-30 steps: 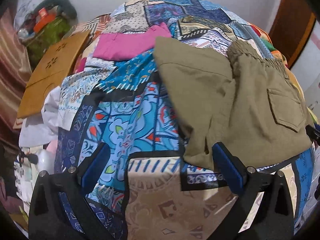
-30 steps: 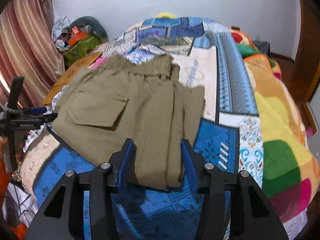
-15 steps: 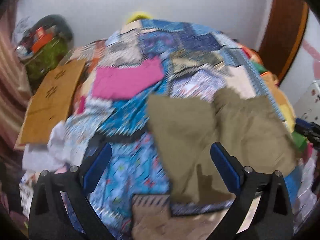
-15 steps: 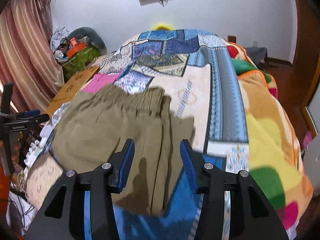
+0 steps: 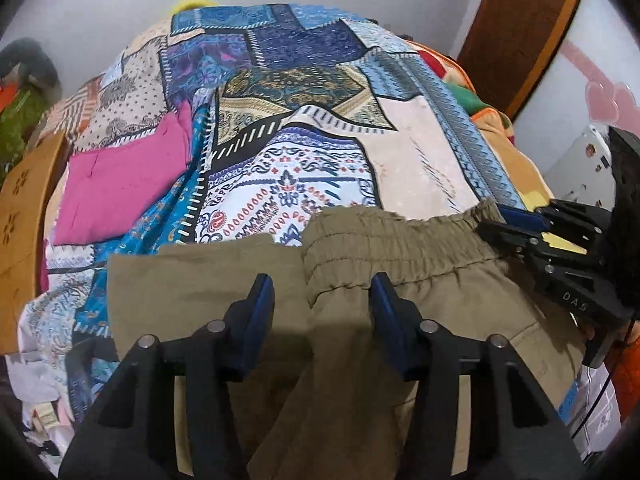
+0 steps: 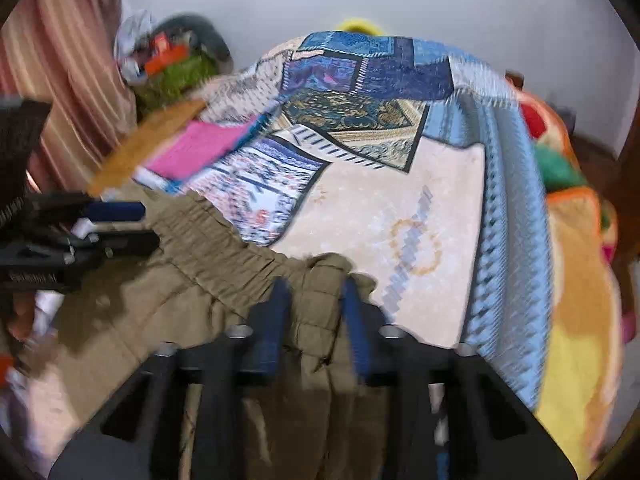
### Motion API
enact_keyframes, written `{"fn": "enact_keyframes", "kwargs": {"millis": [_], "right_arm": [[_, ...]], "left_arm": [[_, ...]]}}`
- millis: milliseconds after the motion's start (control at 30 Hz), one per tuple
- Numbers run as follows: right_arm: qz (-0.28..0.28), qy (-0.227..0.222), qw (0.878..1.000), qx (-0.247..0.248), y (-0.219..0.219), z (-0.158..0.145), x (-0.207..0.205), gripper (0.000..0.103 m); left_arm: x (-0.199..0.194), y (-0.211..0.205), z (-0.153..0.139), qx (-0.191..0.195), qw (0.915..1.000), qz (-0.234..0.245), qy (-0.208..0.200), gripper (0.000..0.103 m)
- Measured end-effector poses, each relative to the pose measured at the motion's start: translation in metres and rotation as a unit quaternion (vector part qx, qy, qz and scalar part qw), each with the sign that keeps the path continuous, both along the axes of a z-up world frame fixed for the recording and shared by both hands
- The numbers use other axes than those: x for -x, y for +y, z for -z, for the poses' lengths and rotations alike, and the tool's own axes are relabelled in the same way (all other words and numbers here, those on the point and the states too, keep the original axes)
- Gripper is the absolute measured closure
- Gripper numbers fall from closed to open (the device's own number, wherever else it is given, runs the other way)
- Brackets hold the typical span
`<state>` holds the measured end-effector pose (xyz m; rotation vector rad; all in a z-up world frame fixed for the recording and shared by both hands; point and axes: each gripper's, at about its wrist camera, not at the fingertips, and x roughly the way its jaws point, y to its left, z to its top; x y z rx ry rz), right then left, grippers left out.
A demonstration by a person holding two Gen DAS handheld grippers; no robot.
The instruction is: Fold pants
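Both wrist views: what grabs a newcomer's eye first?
The olive pants lie bunched across the near edge of the bed, elastic waistband up, with the left gripper and right gripper each straddling a fold of them. Behind them spreads the loud blue patchwork bedspread. A bright pink cloth lies on its left side.

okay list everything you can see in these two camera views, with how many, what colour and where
Olive-khaki cotton pants: one, elastic waistband away from cameras, near bed edge.
Blue patchwork bedspread: one, multicoloured, covering bed.
Folded pink cloth: one, magenta, left on bedspread.
Orange and yellow blanket: one, bed's right side.
Brown cardboard sheet: one, beside bed's left.
Striped pink curtain: one, far left.
Left gripper: one, black, blue fingers open over pants.
Right gripper: one, black, blue fingers straddling waistband end, blurred.
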<state>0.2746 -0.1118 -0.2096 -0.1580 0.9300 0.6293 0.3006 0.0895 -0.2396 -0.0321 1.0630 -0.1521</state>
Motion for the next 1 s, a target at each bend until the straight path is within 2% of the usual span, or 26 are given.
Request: {"fn": "enact_keyframes", "kwargs": {"millis": [33,167,300,400,433,533,667,833,900,1000], "right_arm": [[-0.003,-0.012,1.0,0.015,0.002,0.001,0.0,0.088],[-0.008,-0.01,0.999,0.03,0.001,0.007,-0.004,0.089],[0.011,0.009,1.0,0.015,-0.009,-0.009,-0.003,0.084],[0.01,0.002,1.0,0.002,-0.013,-0.025,0.009,0.083],[0.002,-0.005,1.0,-0.003,-0.012,-0.031,0.016,0.081],[-0.019,-0.024,0.999,-0.007,-0.006,-0.044,0.04,0.063],[-0.043,-0.021,0.999,-0.007,0.006,-0.04,0.065,0.06],[-0.042,0.026,0.999,0.006,0.009,-0.006,0.078,0.06],[-0.029,0.031,0.999,-0.007,-0.001,-0.001,0.086,0.06],[-0.02,0.039,0.999,-0.026,-0.016,-0.003,0.096,0.06]], "left_arm": [[-0.002,0.002,0.003,0.005,1.0,-0.001,0.002,0.051],[-0.001,0.008,0.001,0.027,0.9995,-0.014,0.007,0.051],[0.011,0.014,-0.025,0.034,0.9989,-0.029,-0.012,0.051],[0.026,0.016,-0.046,0.04,0.9981,-0.027,-0.037,0.051],[0.031,0.014,-0.052,0.041,0.9978,-0.023,-0.047,0.051],[0.044,0.004,-0.061,0.038,0.9974,-0.006,-0.06,0.051],[0.057,-0.015,-0.044,0.032,0.9986,0.019,-0.037,0.051],[0.073,-0.02,-0.003,0.018,0.9995,0.024,0.009,0.052],[0.087,-0.013,-0.001,0.022,0.9995,0.023,0.0,0.052],[0.103,-0.006,-0.003,0.01,0.9997,0.02,-0.003,0.052]]}}
